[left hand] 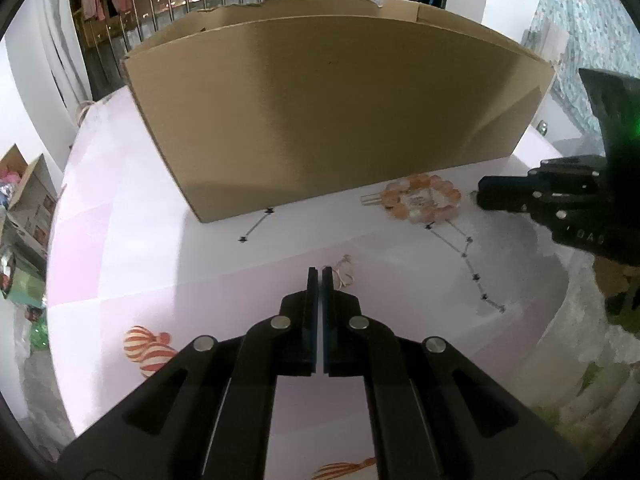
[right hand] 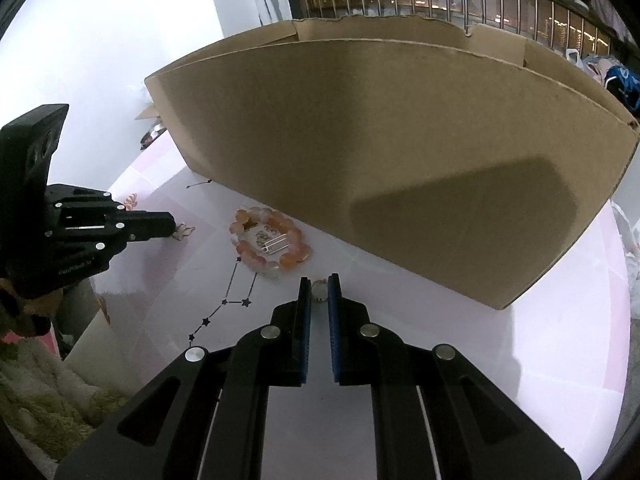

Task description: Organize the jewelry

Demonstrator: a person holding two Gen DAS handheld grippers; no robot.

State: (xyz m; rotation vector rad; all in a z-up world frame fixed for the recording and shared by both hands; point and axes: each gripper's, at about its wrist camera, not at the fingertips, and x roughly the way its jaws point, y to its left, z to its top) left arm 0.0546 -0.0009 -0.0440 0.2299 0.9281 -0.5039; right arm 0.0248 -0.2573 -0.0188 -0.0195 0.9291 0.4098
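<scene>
My left gripper (left hand: 319, 270) is shut just above the pale pink table (left hand: 160, 264). A thin gold piece (left hand: 345, 271) lies against the right side of its tips, and whether it is pinched I cannot tell. From the right wrist view the left gripper (right hand: 171, 226) touches that gold piece (right hand: 184, 232). My right gripper (right hand: 319, 280) is shut on a small pale ring (right hand: 319, 291). An orange and white bead bracelet (right hand: 270, 242) with a silver tag lies just beyond it; in the left view this bracelet (left hand: 420, 198) sits left of the right gripper (left hand: 480, 194).
A large open cardboard box (left hand: 320, 112) (right hand: 400, 160) stands right behind the jewelry. Thin dark lines with small stars (left hand: 464, 256) (right hand: 236, 302) run flat across the table. Fluffy cream fabric (right hand: 40, 392) lies past the table edge.
</scene>
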